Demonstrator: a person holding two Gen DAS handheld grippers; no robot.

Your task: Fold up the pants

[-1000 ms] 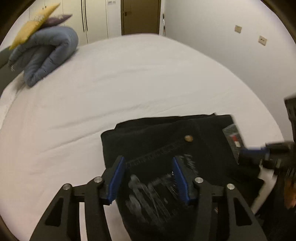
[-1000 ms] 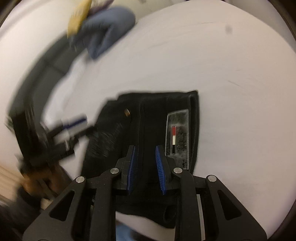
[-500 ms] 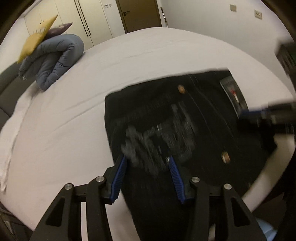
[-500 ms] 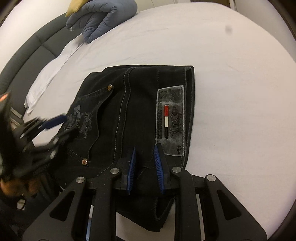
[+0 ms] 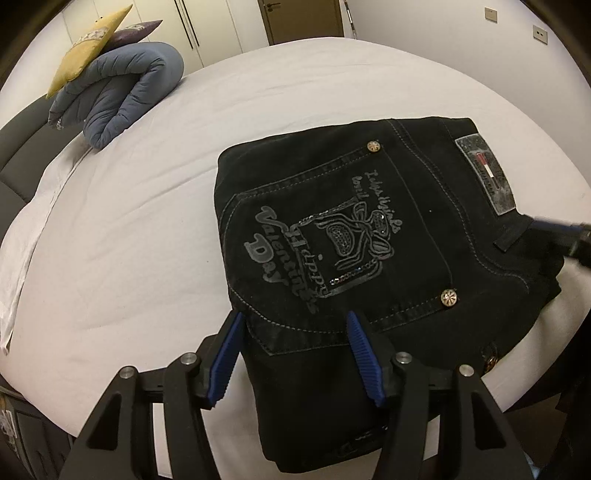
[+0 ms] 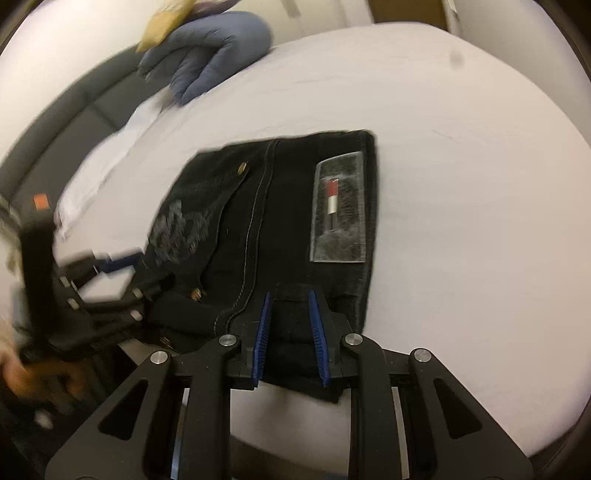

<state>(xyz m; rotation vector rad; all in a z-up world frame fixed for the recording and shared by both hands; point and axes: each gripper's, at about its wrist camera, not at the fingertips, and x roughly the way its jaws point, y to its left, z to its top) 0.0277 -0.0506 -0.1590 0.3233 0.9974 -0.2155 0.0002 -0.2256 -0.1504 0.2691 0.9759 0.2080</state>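
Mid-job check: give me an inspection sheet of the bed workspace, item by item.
Surface: white sheet, lightly wrinkled.
Job's things: black pants folded into a compact stack, back pocket and waist patch up, near the bed's edge.
Clutter: rolled blue duvet with a yellow pillow on it, far side.
Grippers: left gripper open over the pants' near edge; right gripper partly open around a fabric fold, grip unclear.
Cables: nothing seen.
Surroundings: dark headboard, wardrobe, brown door.

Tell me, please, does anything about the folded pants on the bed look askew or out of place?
Slightly: the black pants lie folded on the white bed, but their near end hangs over the mattress edge, and a belt loop sticks out. Otherwise nothing stands out.
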